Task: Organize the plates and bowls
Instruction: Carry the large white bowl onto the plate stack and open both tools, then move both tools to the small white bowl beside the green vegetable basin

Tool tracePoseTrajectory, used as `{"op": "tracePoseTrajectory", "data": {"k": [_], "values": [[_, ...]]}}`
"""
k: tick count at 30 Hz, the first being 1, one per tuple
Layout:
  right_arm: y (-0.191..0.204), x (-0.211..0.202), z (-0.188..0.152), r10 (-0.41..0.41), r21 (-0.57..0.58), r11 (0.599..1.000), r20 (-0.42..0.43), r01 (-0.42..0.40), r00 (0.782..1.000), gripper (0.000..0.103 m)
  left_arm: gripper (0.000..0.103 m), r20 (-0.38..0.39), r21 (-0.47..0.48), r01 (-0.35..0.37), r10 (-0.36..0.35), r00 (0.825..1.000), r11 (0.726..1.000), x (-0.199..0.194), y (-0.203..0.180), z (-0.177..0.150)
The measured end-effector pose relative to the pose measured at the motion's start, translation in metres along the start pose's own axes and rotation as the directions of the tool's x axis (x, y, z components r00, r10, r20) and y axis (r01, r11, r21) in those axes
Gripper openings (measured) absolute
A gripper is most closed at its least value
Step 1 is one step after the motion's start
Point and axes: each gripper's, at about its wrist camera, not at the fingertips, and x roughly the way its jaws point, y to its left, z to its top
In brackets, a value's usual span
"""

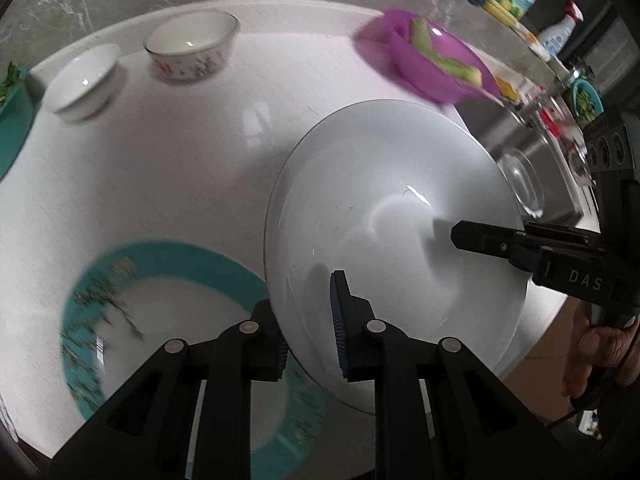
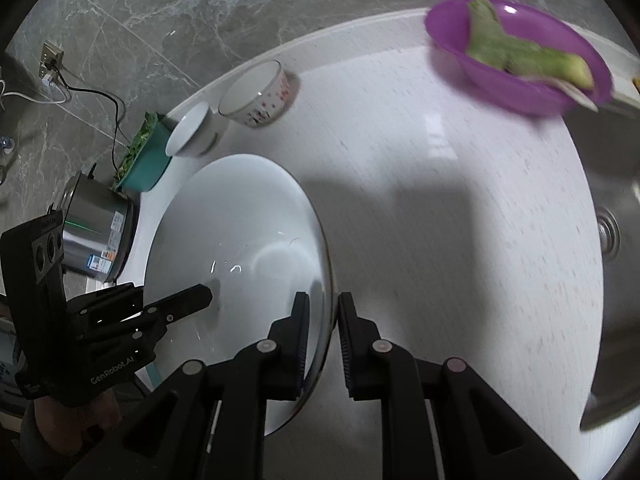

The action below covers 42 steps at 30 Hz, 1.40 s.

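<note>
At nine o'clock on the white counter [image 1: 180,152] sit a small white bowl [image 1: 82,80] and a floral bowl [image 1: 190,50], near each other, likely awaiting stacking. Low at seven o'clock lies a teal-rimmed plate [image 1: 168,264]. Above its right edge hangs the large white plate [image 1: 392,216], gripped on opposite rims for balance: the left gripper [image 1: 310,324] is clenched on its near edge, the right gripper [image 2: 322,316] on the other. A purple bowl [image 1: 436,64] sits at one o'clock.
</note>
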Motion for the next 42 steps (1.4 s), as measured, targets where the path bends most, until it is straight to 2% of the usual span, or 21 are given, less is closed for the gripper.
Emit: {"op": "tracePoseTrajectory", "data": {"k": [6, 9, 16, 22, 25, 27, 28, 29, 30, 33, 35, 36, 39, 42], "values": [[-0.036, -0.001, -0.028, -0.014, 0.073, 0.997, -0.036, 0.016, 0.999, 0.017, 0.016, -0.077, 0.040, 0.039, -0.035, 0.996, 0.998, 0.028, -0.031, -0.025], [-0.050, -0.002, -0.032, -0.033, 0.086, 0.996, -0.031, 0.035, 0.999, 0.017, 0.016, -0.088, 0.059, 0.048, -0.043, 0.995, 0.997, 0.042, -0.041, -0.029], [-0.077, 0.006, -0.036, -0.055, 0.116, 0.991, -0.038, 0.059, 0.998, 0.017, 0.016, -0.113, 0.088, 0.060, -0.049, 0.992, 0.994, 0.072, -0.053, -0.023], [-0.086, 0.008, -0.037, -0.035, 0.126, 0.991, -0.046, 0.040, 0.998, 0.017, 0.016, -0.097, 0.089, 0.045, -0.036, 0.995, 0.995, 0.078, -0.057, -0.014], [-0.089, 0.010, -0.038, -0.013, 0.139, 0.990, -0.049, 0.020, 0.999, 0.021, 0.019, -0.096, 0.084, 0.046, -0.038, 0.995, 0.995, 0.078, -0.057, -0.009], [-0.090, 0.007, -0.038, 0.009, 0.149, 0.989, -0.044, -0.003, 0.999, 0.029, 0.028, -0.079, 0.074, 0.056, -0.050, 0.996, 0.996, 0.070, -0.055, -0.009], [-0.090, 0.003, -0.037, 0.017, 0.149, 0.989, -0.026, -0.013, 1.000, 0.033, 0.050, -0.067, 0.071, 0.060, -0.055, 0.996, 0.996, 0.064, -0.054, -0.008], [-0.090, -0.001, -0.036, 0.017, 0.145, 0.989, -0.018, -0.014, 1.000, 0.046, 0.072, -0.058, 0.067, 0.066, -0.062, 0.996, 0.996, 0.056, -0.053, -0.006], [-0.090, -0.005, -0.034, 0.015, 0.141, 0.990, -0.015, -0.013, 1.000, 0.056, 0.076, -0.040, 0.057, 0.072, -0.070, 0.997, 0.996, 0.045, -0.051, -0.004], [-0.095, -0.029, -0.022, 0.015, 0.140, 0.990, 0.014, -0.016, 1.000, 0.062, 0.079, 0.033, 0.019, 0.111, -0.112, 0.993, 0.994, -0.004, -0.031, 0.007], [-0.100, -0.052, -0.005, 0.002, 0.156, 0.988, 0.059, -0.011, 0.998, 0.067, 0.091, 0.106, -0.024, 0.152, -0.149, 0.983, 0.988, -0.043, -0.001, 0.019], [-0.102, -0.063, 0.005, 0.005, 0.168, 0.986, 0.093, -0.020, 0.996, 0.069, 0.093, 0.145, -0.044, 0.161, -0.153, 0.977, 0.986, -0.061, 0.016, 0.026], [-0.092, -0.097, 0.041, 0.028, 0.179, 0.981, 0.225, -0.070, 0.974, 0.084, 0.094, 0.251, -0.115, 0.121, -0.089, 0.964, 0.986, -0.109, 0.080, 0.052], [-0.052, -0.115, 0.081, 0.065, 0.116, 0.987, 0.322, -0.108, 0.944, 0.087, 0.096, 0.306, -0.217, 0.032, 0.037, 0.951, 0.976, -0.137, 0.155, 0.079]]}}
